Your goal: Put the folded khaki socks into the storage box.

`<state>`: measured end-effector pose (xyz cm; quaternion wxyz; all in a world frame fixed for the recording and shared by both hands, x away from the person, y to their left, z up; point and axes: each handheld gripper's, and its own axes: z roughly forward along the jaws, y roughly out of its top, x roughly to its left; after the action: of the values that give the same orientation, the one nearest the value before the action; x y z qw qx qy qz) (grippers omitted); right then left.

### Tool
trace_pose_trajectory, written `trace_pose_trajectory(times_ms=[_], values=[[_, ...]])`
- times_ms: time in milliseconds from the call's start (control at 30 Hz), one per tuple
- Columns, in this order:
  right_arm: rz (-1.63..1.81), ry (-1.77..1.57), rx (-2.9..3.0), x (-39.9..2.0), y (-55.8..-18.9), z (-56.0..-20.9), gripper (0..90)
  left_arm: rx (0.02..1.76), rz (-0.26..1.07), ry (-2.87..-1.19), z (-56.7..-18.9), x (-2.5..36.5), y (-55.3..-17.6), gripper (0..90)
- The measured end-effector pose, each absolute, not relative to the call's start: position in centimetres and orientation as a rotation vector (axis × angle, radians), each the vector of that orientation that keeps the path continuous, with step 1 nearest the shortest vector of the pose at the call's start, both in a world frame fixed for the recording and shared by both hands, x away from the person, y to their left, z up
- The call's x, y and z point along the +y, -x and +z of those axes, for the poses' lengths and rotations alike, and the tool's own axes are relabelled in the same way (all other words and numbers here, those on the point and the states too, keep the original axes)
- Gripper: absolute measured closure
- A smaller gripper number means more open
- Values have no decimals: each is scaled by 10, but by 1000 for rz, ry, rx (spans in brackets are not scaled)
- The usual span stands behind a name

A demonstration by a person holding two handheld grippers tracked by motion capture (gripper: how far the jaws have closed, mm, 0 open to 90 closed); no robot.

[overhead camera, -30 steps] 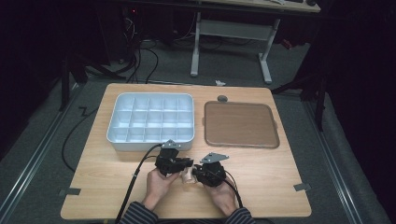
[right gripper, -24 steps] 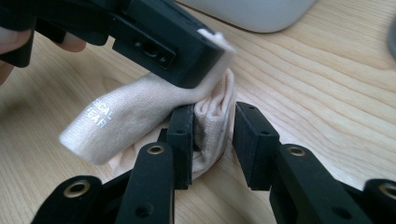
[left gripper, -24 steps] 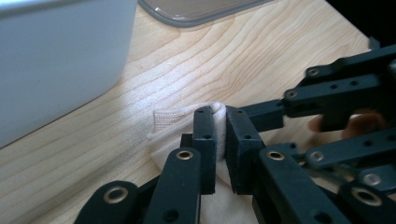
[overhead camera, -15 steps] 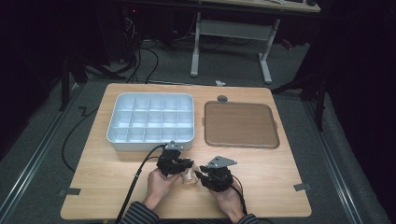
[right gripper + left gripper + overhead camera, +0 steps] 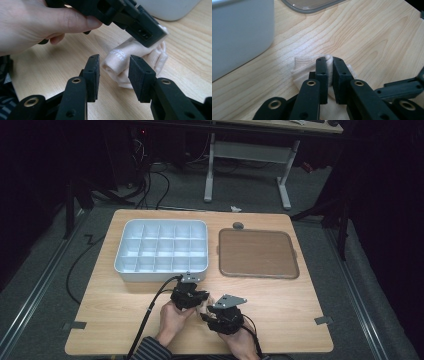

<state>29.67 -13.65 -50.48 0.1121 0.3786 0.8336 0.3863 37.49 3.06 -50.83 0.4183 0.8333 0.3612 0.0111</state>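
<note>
A: We work at the near edge of the table (image 5: 125, 320), below the divided tray (image 5: 161, 249). The rolled sock (image 5: 135, 60) lies there; left gripper (image 5: 330, 65) is clamped on its fold.

B: Right gripper (image 5: 113, 75) hangs apart, jaws open, the roll just beyond. We'd bite the loose end squarely, wrists low.

high view: table (image 5: 280, 310) evenly lit from above, surroundings near black, picture soft and grainy | left gripper view: bright, wood grain sharp, near jaws blurred, soft shadows | right gripper view: bright, hand (image 5: 30, 25) slightly overexposed, foreground jaws out of focus
</note>
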Motion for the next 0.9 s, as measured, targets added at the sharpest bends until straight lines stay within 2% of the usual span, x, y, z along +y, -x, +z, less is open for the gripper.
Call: trace_pose_trajectory(times_ms=[33, 167, 233, 367, 500, 700, 800, 900], values=[[1130, -1125, 2441, -136, -297, -505, 631, 904, 29, -2095, -508, 30, -375, 842], [1104, -1125, 2419, -139, -297, -510, 822, 903, 22, -2100, -509, 31, -377, 841], [1090, -1124, 2420, -140, -296, -513, 847, 895, 19, -2100, -510, 30, -377, 839], [1074, -1163, 2442, -146, -296, -521, 861, 886, 3, -2081, -510, 30, -377, 814], [1068, -1166, 2443, -149, -296, -525, 863, 891, -19, -2036, -509, 33, -379, 726], [1080, -1182, 2449, -152, -298, -527, 863, 908, 25, -1974, -500, 45, -377, 614], [1082, -1178, 2454, -152, -299, -527, 863, 923, 47, -1969, -498, 51, -377, 522], [1090, -1180, 2453, -153, -298, -528, 862, 937, 43, -1997, -503, 51, -379, 494]])
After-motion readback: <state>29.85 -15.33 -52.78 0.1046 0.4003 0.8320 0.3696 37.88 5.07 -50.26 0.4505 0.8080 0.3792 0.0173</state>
